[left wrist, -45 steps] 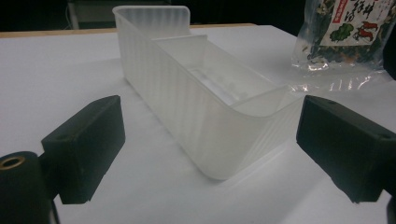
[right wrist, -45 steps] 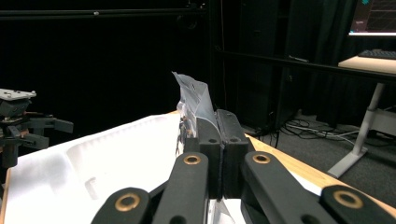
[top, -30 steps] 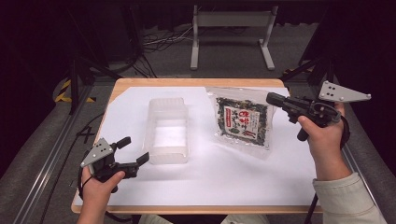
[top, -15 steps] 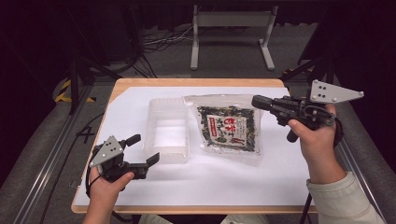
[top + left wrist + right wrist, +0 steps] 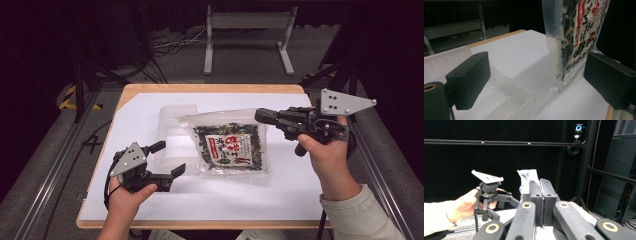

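Clear plastic packet (image 5: pixel 231 148) of dark green dried flakes mixed with pale bits, fronted by a red and white label with printed characters and a green mark. Wide transparent sealed borders all round; glossy, slightly crinkled. Held up off the table (image 5: pixel 295 200) by its top corner, hanging at a slant above the white sheet, lower edge near the surface, left side overlapping the clear plastic container (image 5: pixel 172 131). In the left gripper view, packet (image 5: pixel 574 37) upright and seen nearly edge-on, bottom seam close to the sheet, just past the container's rim (image 5: pixel 506 100).

Right gripper (image 5: pixel 264 116) at the packet's upper right corner, fingers (image 5: pixel 541 192) clenched flat together on the clear top edge, a strip of film (image 5: pixel 527 180) sticking up beyond them.

Left gripper (image 5: pixel 169 159) low at the container's near end, fingers (image 5: pixel 469 77) spread wide and grasping nothing, packet's bottom showing between them farther off. Left hand (image 5: pixel 129 195) wrapped round its handle, grey three-cornered plate on top.
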The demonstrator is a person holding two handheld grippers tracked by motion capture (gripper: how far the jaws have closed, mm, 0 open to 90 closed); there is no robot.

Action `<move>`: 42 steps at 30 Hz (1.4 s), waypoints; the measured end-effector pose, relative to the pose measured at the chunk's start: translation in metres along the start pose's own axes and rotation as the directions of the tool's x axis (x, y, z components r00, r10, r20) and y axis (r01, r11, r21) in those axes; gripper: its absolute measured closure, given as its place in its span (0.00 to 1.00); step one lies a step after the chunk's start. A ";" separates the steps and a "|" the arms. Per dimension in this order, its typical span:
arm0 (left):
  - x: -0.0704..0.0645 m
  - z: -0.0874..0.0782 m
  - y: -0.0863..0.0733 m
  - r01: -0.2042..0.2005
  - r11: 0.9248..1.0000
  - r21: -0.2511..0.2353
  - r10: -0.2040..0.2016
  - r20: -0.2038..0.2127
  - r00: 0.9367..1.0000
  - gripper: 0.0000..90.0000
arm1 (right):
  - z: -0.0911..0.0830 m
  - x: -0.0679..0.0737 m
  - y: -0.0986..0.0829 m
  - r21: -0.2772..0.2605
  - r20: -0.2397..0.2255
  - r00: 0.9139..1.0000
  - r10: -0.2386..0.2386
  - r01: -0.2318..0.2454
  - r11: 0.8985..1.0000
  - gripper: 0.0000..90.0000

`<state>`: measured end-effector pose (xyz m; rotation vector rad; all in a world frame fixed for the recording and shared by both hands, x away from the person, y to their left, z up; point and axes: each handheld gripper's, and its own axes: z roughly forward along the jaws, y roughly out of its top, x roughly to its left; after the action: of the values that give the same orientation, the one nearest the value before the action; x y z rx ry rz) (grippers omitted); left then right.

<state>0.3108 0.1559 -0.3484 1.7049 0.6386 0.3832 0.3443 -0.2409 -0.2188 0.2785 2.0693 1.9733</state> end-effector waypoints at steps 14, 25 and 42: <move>-0.012 0.023 0.013 -0.020 0.999 -0.027 0.021 0.048 0.999 0.10 | 0.015 0.003 -0.006 -0.007 -0.042 0.999 0.011 -0.011 1.000 1.00; -0.012 0.041 0.014 0.015 0.992 -0.126 0.005 0.159 0.987 0.13 | 0.018 0.003 -0.011 -0.005 -0.050 0.999 0.019 -0.019 1.000 1.00; -0.010 0.061 0.016 0.028 0.991 -0.130 0.004 0.240 0.971 0.33 | 0.014 0.000 -0.018 -0.033 -0.071 0.997 0.037 -0.040 0.999 1.00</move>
<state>0.3406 0.0997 -0.3455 1.5884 0.4367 0.2013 0.3496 -0.2290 -0.2371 0.2471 2.0853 2.0672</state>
